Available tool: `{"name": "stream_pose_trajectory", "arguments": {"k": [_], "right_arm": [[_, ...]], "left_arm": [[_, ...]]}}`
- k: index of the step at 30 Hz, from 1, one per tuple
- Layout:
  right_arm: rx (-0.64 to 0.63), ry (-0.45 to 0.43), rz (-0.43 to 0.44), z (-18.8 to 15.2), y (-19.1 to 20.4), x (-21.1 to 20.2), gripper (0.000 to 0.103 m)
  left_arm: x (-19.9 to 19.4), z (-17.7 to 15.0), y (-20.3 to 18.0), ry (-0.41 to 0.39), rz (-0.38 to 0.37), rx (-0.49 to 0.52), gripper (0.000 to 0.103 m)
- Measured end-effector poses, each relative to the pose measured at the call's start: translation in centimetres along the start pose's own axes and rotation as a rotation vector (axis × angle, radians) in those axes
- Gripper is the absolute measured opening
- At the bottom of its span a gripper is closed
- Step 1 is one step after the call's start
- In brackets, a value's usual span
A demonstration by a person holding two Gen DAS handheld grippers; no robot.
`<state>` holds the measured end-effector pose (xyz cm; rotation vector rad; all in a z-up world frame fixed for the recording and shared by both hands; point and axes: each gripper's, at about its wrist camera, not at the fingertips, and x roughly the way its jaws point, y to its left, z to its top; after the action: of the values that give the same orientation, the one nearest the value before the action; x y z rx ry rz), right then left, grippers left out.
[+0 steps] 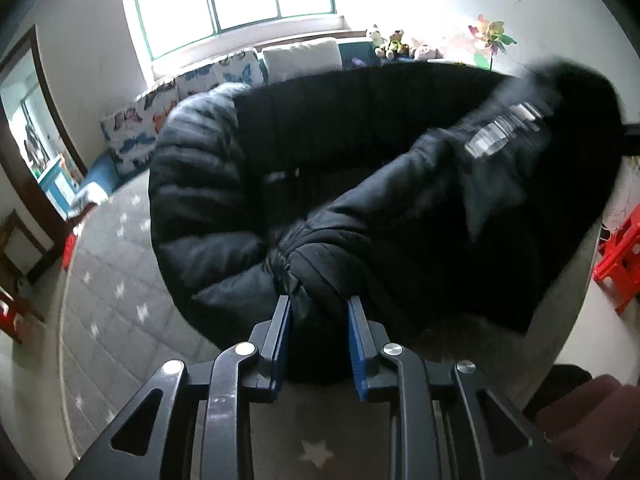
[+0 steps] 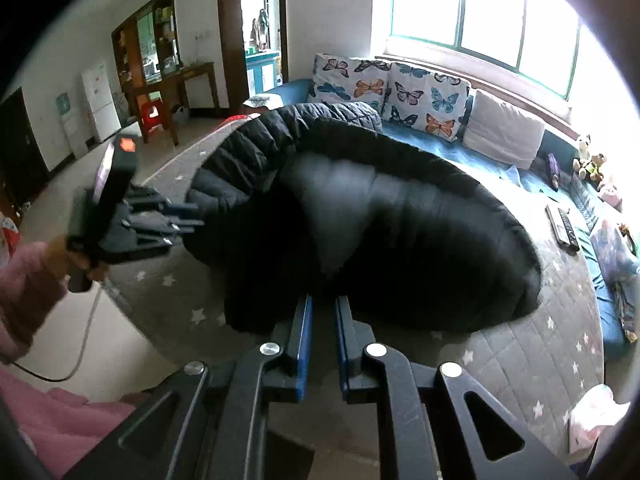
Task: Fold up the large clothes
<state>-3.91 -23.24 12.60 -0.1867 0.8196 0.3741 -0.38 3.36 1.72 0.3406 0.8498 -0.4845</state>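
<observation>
Holding a bunched cuff or hem of the black puffer jacket (image 1: pixel 360 208) between the blue pads, my left gripper (image 1: pixel 320 308) is clamped on a thick wad of quilted fabric, so its jaws stand a little apart around it. My right gripper (image 2: pixel 322 306) has its jaws nearly together, pinching what looks like a thin edge of the same jacket where the fabric meets the pads. The garment hangs lifted between both tools above the grey star-patterned rug (image 2: pixel 520 352), sagging in the middle, with the blue sofa (image 2: pixel 460 152) behind it. To fold it well, I would keep both grips firm and level with each other, since puffy nylon tends to slide. I judge the next need is to lay the body flat on the rug before bringing one side across, keeping the fabric taut so no air pocket bulges the fold. Blur on the jacket's far side hides its collar.
</observation>
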Motion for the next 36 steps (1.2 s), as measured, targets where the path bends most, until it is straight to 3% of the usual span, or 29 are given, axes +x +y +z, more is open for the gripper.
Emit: {"name": "stream_pose_trajectory", "arguments": {"k": [3, 4, 7, 8, 11, 15, 19, 21, 22, 23, 26, 29, 36], "right_arm": [[-0.027, -0.015, -0.037, 0.3, 0.6, -1.3, 0.018], [-0.038, -0.021, -0.051, 0.5, 0.7, -1.4, 0.025], [-0.032, -0.030, -0.060, 0.8, 0.1, -0.4, 0.062], [-0.024, -0.033, -0.067, 0.7, 0.1, 0.1, 0.065], [0.013, 0.016, -0.060, 0.5, -1.6, 3.5, 0.065], [0.114, 0.154, -0.021, -1.1, -4.5, 9.8, 0.065], [0.151, 0.229, 0.011, -2.1, -5.7, 12.7, 0.065], [0.115, 0.220, 0.003, -1.2, -5.5, 12.6, 0.065], [0.086, 0.210, 0.007, -0.6, -5.3, 12.4, 0.065], [0.059, 0.201, 0.014, 0.2, -4.9, 12.3, 0.065], [-0.031, 0.174, 0.037, 2.1, -3.3, 12.4, 0.065], [-0.108, 0.173, 0.075, 3.7, -1.0, 13.7, 0.065], [-0.283, 0.210, 0.083, 6.5, 4.1, 19.3, 0.065]], "left_arm": [[0.2, -1.4, -0.1, 0.022, -0.002, -0.014, 0.025], [0.1, -1.8, -0.2, 0.019, 0.001, -0.014, 0.025], [-0.4, -2.4, -0.4, 0.005, 0.003, -0.020, 0.025], [-0.6, -2.5, -0.4, 0.004, 0.001, -0.028, 0.025], [-0.6, -2.4, 0.1, 0.016, 0.004, -0.053, 0.025], [-1.1, -2.1, 0.7, 0.042, -0.001, -0.107, 0.026], [-2.4, -1.1, 1.4, 0.062, 0.012, -0.124, 0.027], [-3.2, -0.6, 1.7, 0.068, 0.020, -0.135, 0.041], [-3.2, 0.0, 2.4, 0.064, 0.030, -0.143, 0.062], [-3.5, 0.3, 2.7, 0.051, 0.046, -0.154, 0.074], [-4.4, 1.6, 4.1, 0.018, 0.095, -0.160, 0.078], [-4.6, 3.7, 6.3, -0.006, 0.129, -0.202, 0.094], [-2.3, 9.7, 13.8, -0.022, 0.163, -0.322, 0.095]]}}
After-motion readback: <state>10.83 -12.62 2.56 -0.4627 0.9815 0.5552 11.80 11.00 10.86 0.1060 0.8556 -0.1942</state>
